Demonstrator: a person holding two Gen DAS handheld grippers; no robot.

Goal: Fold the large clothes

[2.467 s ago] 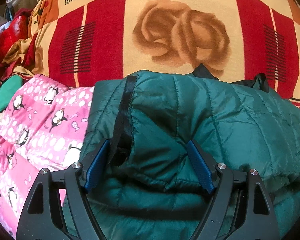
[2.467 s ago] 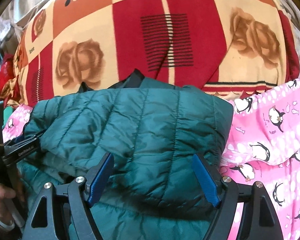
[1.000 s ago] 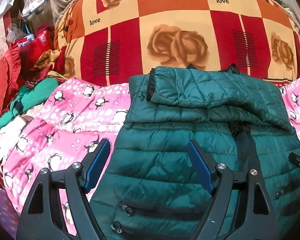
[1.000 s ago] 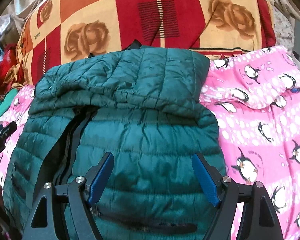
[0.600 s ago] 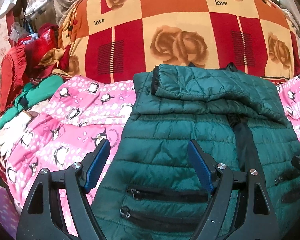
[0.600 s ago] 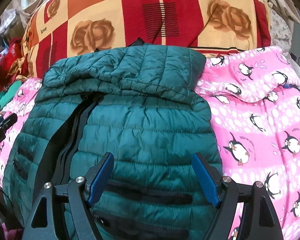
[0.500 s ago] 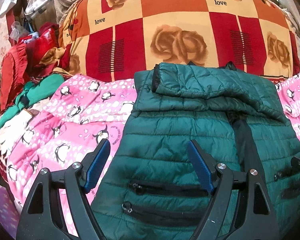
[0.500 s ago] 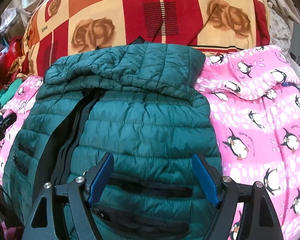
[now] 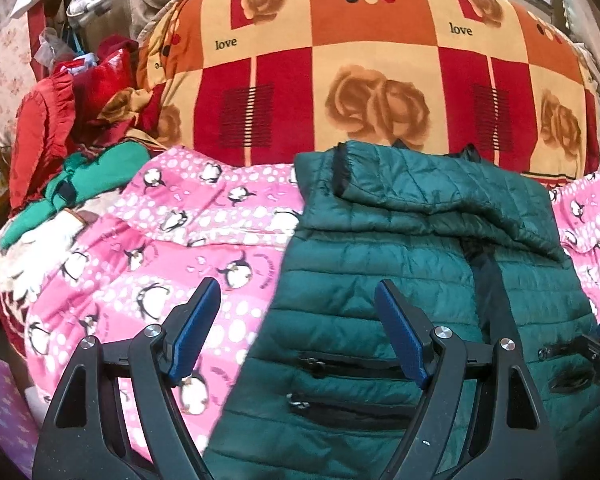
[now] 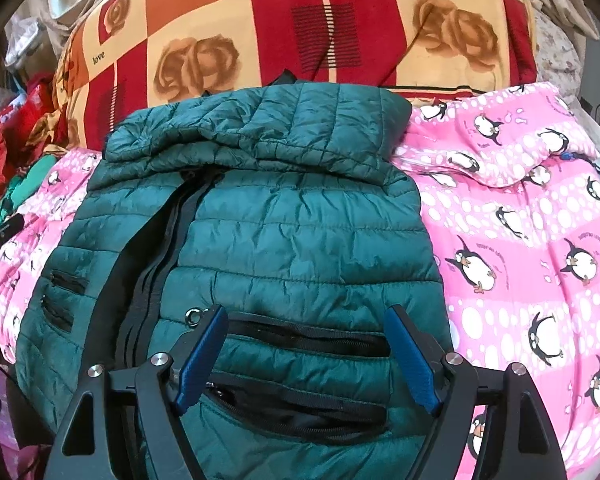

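Left gripper at bottom centre of left view, jaws apart, nothing between pads; straddles left edge of green puffer jacket, pocket zips just ahead; right gripper bottom centre of right view, jaws also wide, empty — over hem-side pocket zips; jacket fills mid-frame on pink penguin blanket, long axis running bottom to top of frame, zipper lengthwise; upper part already folded down across chest; beyond, rose-check quilt. Judgement: hem nearest both grippers; next fold prob. lifts hem toward top.
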